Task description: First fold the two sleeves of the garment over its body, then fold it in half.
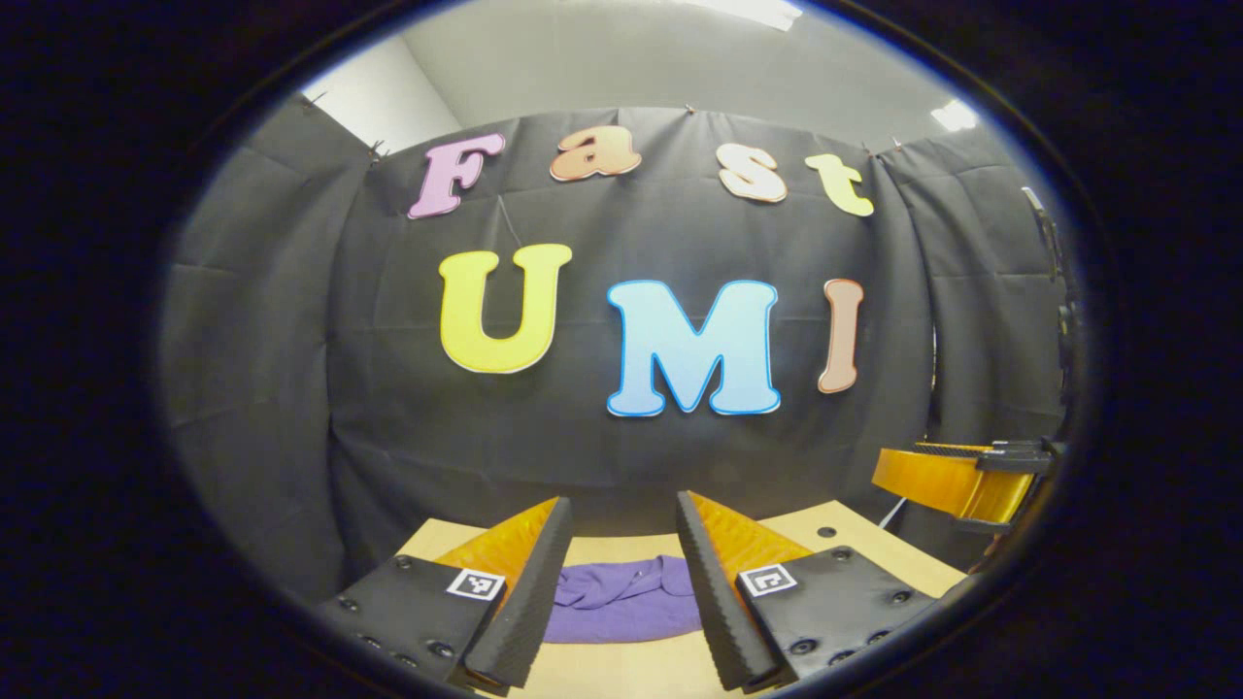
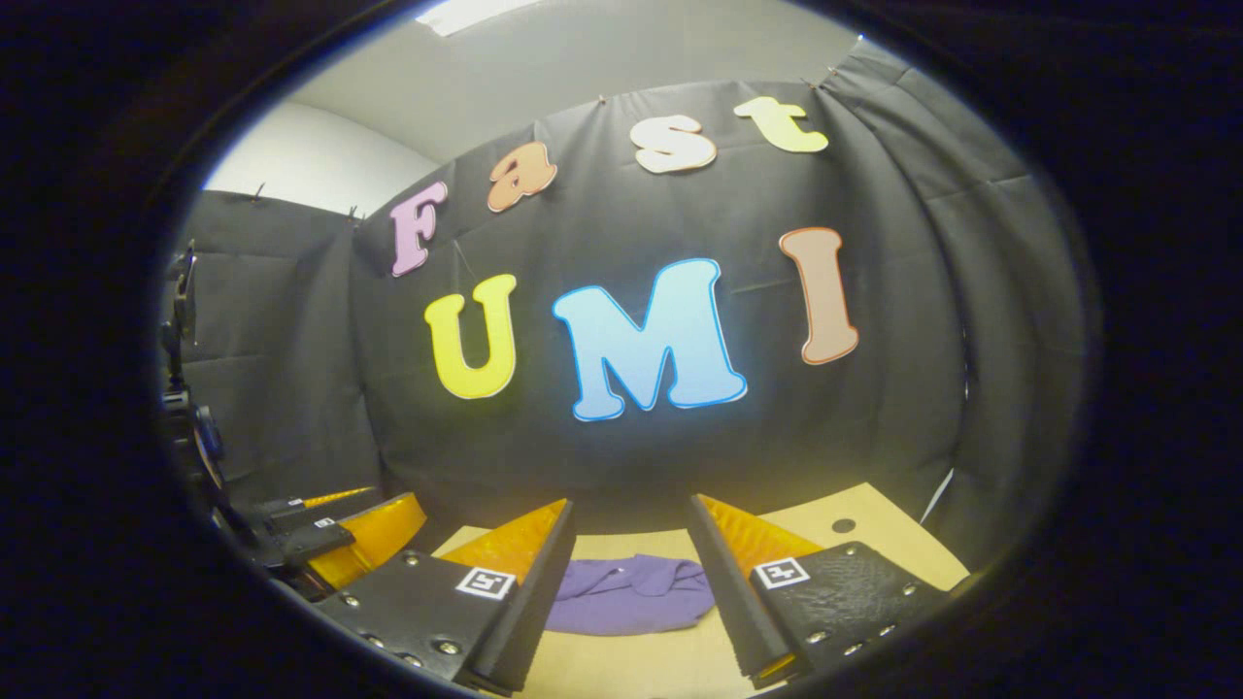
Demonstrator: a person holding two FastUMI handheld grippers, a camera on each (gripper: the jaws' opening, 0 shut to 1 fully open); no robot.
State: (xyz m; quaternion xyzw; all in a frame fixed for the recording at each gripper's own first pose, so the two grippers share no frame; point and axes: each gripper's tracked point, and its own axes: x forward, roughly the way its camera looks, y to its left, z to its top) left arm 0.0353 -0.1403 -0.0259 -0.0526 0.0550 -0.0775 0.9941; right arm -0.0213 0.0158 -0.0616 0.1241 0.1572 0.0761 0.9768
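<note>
1. Left claw (image 1: pixel 621 582) open, holding nothing, bottom centre of left gripper view.
2. Right claw (image 2: pixel 631 592) open, holding nothing.
3. Purple garment (image 1: pixel 621 602) bunched on worktop (image 1: pixel 855 544), seen between each claw's fingers.

The garment (image 1: pixel 621 607) looks like soft matt cloth, kinda fleecy and rumpled; the table (image 1: pixel 855 544) under it reads as smooth pale wood or laminate with a low sheen; the left claw (image 1: pixel 621 592) has ribbed, rubbery-looking matt inner faces and glossy translucent plastic sides; the right claw (image 2: pixel 631 587) is the same deal, with textured matt plates dotted with shiny metal screws; the booth wall (image 1: pixel 291 388) is dull creased cloth
</note>
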